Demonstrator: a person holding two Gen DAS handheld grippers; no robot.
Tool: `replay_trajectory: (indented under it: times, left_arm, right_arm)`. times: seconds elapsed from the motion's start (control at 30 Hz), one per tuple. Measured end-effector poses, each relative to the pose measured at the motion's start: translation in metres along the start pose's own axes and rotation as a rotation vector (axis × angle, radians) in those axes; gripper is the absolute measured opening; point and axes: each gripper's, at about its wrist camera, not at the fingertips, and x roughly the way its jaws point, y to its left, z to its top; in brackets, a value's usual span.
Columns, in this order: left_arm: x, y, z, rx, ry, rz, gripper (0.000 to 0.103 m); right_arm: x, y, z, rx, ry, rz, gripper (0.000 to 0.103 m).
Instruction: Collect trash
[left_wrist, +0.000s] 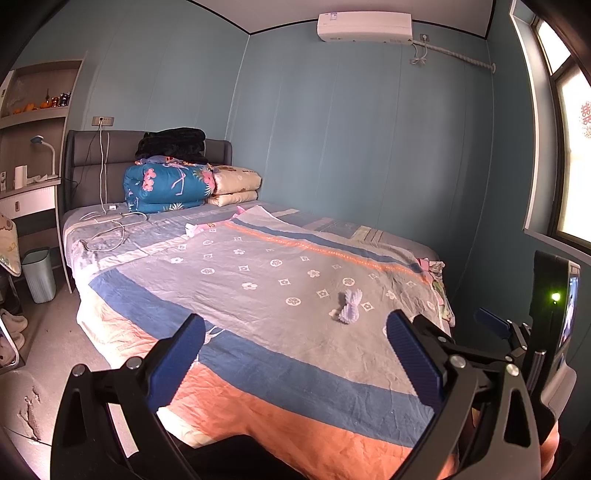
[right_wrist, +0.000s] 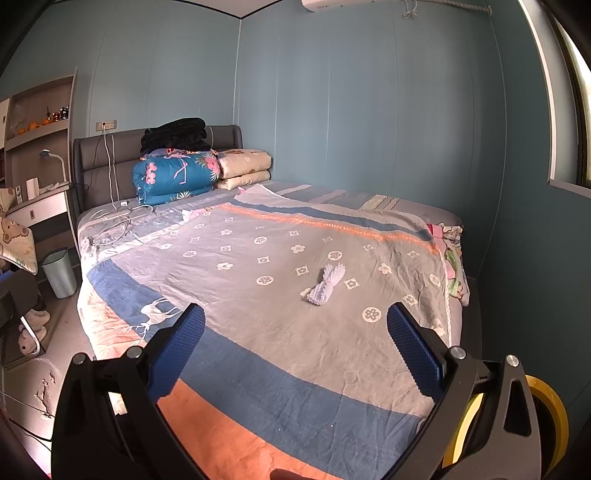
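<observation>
A pale twisted piece of trash (left_wrist: 350, 305) lies on the bedspread (left_wrist: 258, 280) near the bed's right side; it also shows in the right wrist view (right_wrist: 325, 285). A light green waste bin (left_wrist: 38, 274) stands on the floor left of the bed, also in the right wrist view (right_wrist: 59, 272). My left gripper (left_wrist: 295, 354) is open and empty over the bed's foot. My right gripper (right_wrist: 295, 350) is open and empty, short of the trash; it also shows at the right edge of the left wrist view (left_wrist: 495, 325).
Folded quilts (left_wrist: 166, 184) and pillows (left_wrist: 234, 184) are stacked at the headboard. White cables (left_wrist: 110, 225) lie on the bed's left side. A desk with shelves (left_wrist: 29, 184) and slippers (left_wrist: 11, 325) are at the left. A yellow tape roll (right_wrist: 546, 413) is at the lower right.
</observation>
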Motion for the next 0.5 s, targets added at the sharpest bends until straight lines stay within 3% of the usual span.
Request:
replay_trajectory:
  times: [0.5]
  left_arm:
    - [0.0038, 0.0025, -0.0002, -0.001, 0.008, -0.017, 0.095]
  right_arm:
    - [0.0006, 0.0044, -0.0066, 0.016, 0.024, -0.003, 0.095]
